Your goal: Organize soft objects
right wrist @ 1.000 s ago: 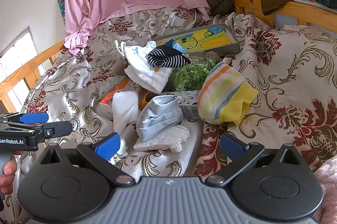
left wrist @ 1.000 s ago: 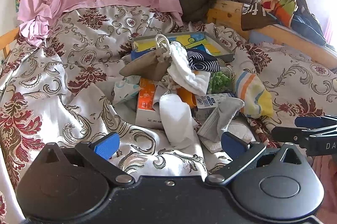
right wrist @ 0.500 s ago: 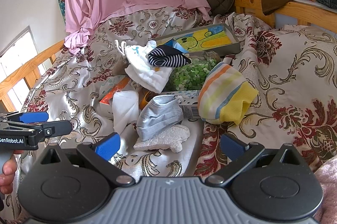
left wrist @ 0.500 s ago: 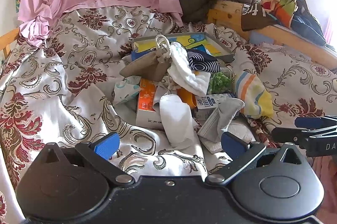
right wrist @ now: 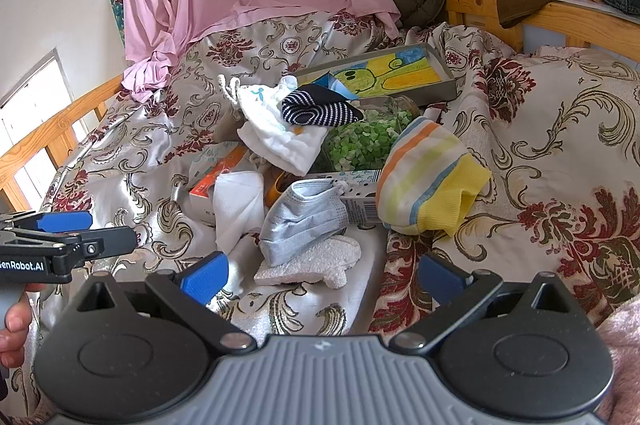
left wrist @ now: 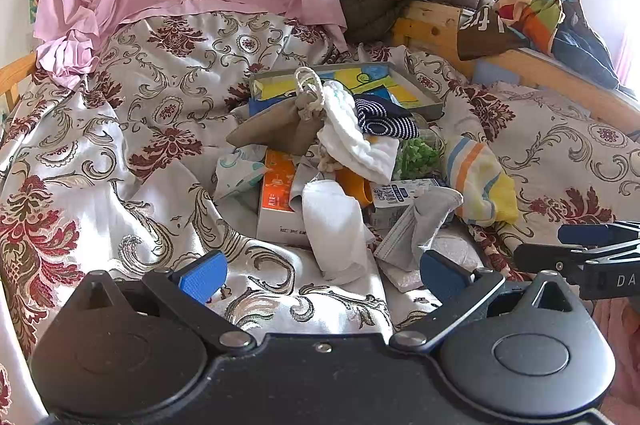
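Left tongs (left wrist: 322, 275): spread wide, nothing between the 2 blue pads, held low at the bottom of the frame over the bedspread (left wrist: 100, 153). Right tongs (right wrist: 322, 275): likewise spread wide and empty, bottom of its frame.

Pile of soft things sat ahead of both tongs, centre of each view, on the bed. Nearest the left tongs: white sock (left wrist: 334, 229), long axis running roughly up-down in frame, toe end towards the tongs, just above the gap. Nearest the right tongs: grey face mask (right wrist: 300, 225), crumpled, lying on a white foam piece (right wrist: 316, 263), slightly left of the gap centre. Striped pastel sock (right wrist: 430, 177) lay right of centre, further off. Judgement: each tongs had 1 candidate straight ahead; the left was better lined up on the white sock.

Hard to make out: orange box (left wrist: 278, 185) and green-filled jar (right wrist: 364, 141) were partly buried under cloth; the navy striped sock (right wrist: 320, 109) overlapped a white cloth (right wrist: 280, 137); what lay beneath was hidden.
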{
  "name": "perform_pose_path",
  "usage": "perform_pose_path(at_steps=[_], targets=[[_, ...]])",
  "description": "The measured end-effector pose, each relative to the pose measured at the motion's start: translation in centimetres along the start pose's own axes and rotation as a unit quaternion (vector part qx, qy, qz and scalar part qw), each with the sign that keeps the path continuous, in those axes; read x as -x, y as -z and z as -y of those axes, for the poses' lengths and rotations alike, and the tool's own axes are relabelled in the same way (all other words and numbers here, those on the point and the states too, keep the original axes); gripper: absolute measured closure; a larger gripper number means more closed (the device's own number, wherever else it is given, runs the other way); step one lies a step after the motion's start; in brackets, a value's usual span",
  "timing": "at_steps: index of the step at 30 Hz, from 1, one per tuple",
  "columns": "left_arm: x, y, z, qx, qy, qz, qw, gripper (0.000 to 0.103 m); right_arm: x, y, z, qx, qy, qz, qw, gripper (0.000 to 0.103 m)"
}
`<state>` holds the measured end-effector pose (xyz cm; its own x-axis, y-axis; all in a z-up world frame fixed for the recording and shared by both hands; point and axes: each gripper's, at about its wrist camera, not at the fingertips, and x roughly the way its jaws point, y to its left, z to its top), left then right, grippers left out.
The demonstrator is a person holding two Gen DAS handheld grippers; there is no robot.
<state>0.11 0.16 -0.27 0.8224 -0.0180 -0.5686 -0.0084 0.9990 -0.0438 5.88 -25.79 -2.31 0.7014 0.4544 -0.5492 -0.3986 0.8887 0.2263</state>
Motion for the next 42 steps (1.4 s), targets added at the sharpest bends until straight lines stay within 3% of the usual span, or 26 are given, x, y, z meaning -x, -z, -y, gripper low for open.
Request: perform_pose_path(at_steps=[8,13,16,22,25,29,34,37,42], targets=[[-0.2,-0.6,-0.6,0.031,-0.007,0.002,0.9995,0.001,-0.7,-0.8,-0.5,0.009,-0.017,-0.014,1.000,0.000],[-1.3,-1.5,-2.4,0.095,0.027,-0.014,0.9951,0.001,-2.5,-2.3,-0.6,0.034,-0.060,-0.045,0.997,0.000],[-2.5,-2.4,-3.1,0.121,0.031,-0.014,0.9920,0.001,-3.3,-3.3,-0.8,0.067,-0.062,-0.047,0.995,0.000],[-5.4,-4.2,-3.7,0.114,0.056,-0.039,0.9911,0.001,-6.5,-6.8,-0.6,0.143,-0.089,-0.034,0.985,0.000],[-7.3,-4.2,-4.1,0.108,0.062,-0.056,0.9906,0.001,-8.4,-8.1,0.5,0.118,-0.097,-0.042,0.987,0.000],[-9.6,-3.7,-4.5,0.139,0.069,-0.068,0.9855,0.001,-10.0,-7.7,2.2,0.061,-0.122,-0.053,0.989,0.000],[-12.2,-3.5,-4.8,0.189,0.091,-0.084,0.9742,0.001,-11.4,-6.4,2.6,0.064,-0.118,-0.069,0.989,0.001],[-13.6,-3.3,-4.5,0.196,0.090,-0.099,0.9714,0.001,-12.2,-5.9,2.9,0.048,-0.131,-0.085,0.987,0.007],[-15.1,-2.9,-3.7,0.198,0.088,-0.116,0.9693,0.001,-12.7,-5.4,2.7,0.051,-0.145,-0.101,0.983,0.009]])
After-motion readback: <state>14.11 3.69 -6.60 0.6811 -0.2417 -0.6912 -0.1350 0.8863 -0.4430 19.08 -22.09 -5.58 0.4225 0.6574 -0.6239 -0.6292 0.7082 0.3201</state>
